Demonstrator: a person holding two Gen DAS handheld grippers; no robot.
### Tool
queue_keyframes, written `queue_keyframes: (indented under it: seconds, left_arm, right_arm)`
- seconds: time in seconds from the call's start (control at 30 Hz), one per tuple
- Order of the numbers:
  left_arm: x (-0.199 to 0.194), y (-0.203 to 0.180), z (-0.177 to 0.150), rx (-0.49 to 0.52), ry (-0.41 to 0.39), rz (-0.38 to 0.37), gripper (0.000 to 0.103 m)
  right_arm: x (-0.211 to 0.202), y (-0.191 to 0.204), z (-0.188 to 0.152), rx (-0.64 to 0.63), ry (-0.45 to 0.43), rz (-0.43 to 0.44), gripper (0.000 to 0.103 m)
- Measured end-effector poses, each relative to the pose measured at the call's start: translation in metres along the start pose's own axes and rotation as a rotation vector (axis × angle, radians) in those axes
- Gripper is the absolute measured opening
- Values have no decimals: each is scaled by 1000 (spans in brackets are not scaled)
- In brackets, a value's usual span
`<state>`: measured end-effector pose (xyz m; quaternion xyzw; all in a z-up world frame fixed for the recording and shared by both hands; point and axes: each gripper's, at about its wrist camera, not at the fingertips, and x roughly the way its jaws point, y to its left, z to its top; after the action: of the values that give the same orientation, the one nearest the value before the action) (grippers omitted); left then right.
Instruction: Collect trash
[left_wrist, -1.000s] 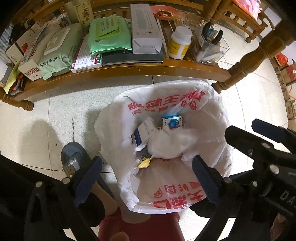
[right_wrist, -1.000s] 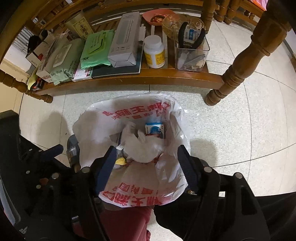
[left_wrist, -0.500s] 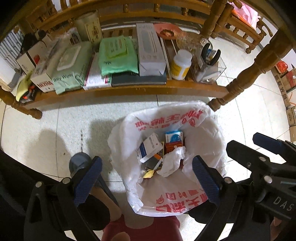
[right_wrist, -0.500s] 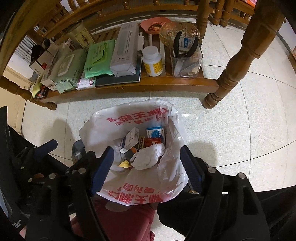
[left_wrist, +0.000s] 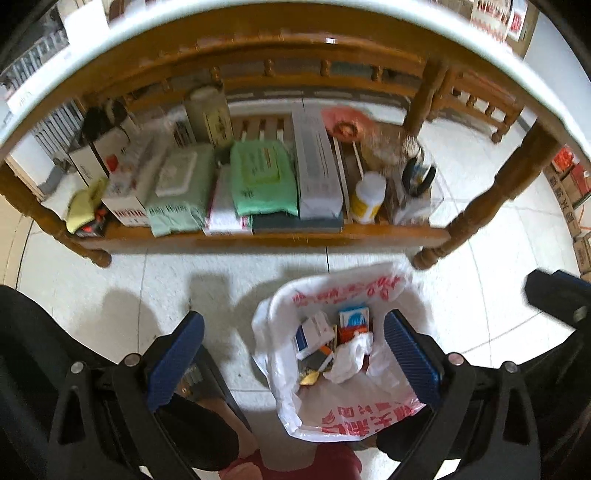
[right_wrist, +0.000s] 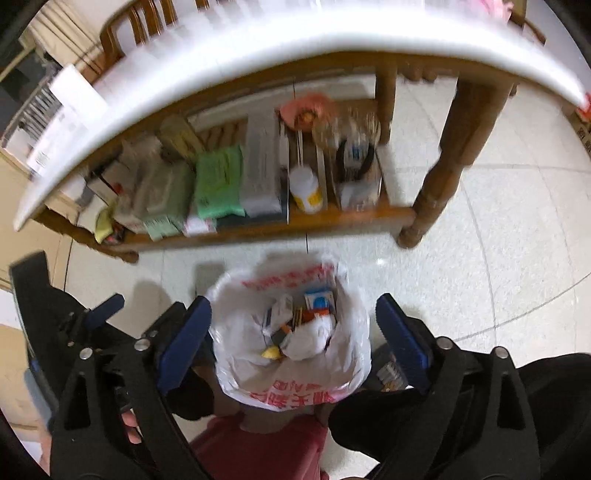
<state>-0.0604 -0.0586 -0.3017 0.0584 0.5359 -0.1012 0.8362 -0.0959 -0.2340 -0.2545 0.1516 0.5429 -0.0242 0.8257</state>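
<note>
the trash bag (left_wrist: 343, 354) stood on the pale tiled floor (left_wrist: 110, 280) in front of the low wooden shelf (left_wrist: 258, 232), its white mouth rolled open and upward so that waste could be dropped straight in from above. inside lay the collected trash: a crumpled white tissue (left_wrist: 351, 354) on top, small cartons (left_wrist: 314, 332) and a blue and white box (left_wrist: 354, 317) further in, and a yellow scrap (left_wrist: 309, 377) at the near side. nothing lay on the floor around the bag.

the left gripper (left_wrist: 295, 365) hung above the bag's near left edge, jaws spread wide with nothing between the pads; its right pad overlapped the bag's right wall in the picture, but contact could not be confirmed. the right gripper (right_wrist: 293, 343) hung directly over the bag mouth, which appeared framed between its two pads. its jaws had just been opening wider and stood fully spread, with no item between them. both tools pointed steeply downward, which suits a drop into an upright bag.

the shelf held stored goods, not obvious waste: green wipe packs (left_wrist: 264, 181), a long grey box (left_wrist: 317, 166) and a white bottle with a yellow label (left_wrist: 367, 199), all resting flat or upright under the white tabletop edge (right_wrist: 258, 48).

judgement: the drop step looked complete; the next item would have to be sought elsewhere.
</note>
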Motion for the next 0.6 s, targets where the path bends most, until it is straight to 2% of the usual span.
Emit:
queue_keyframes:
  seconds: [0.27, 0.47, 0.6]
  left_arm:
    - [-57, 10, 25, 1, -117, 10, 95]
    - [-114, 21, 48, -1, -244, 45, 95]
    - [-149, 31, 62, -5, -323, 84, 95]
  right_arm:
    - [-75, 24, 22, -72, -163, -17, 96]
    - [-130, 42, 30, -130, -307, -64, 96]
    - [-159, 51, 34, -146, -380, -63, 96]
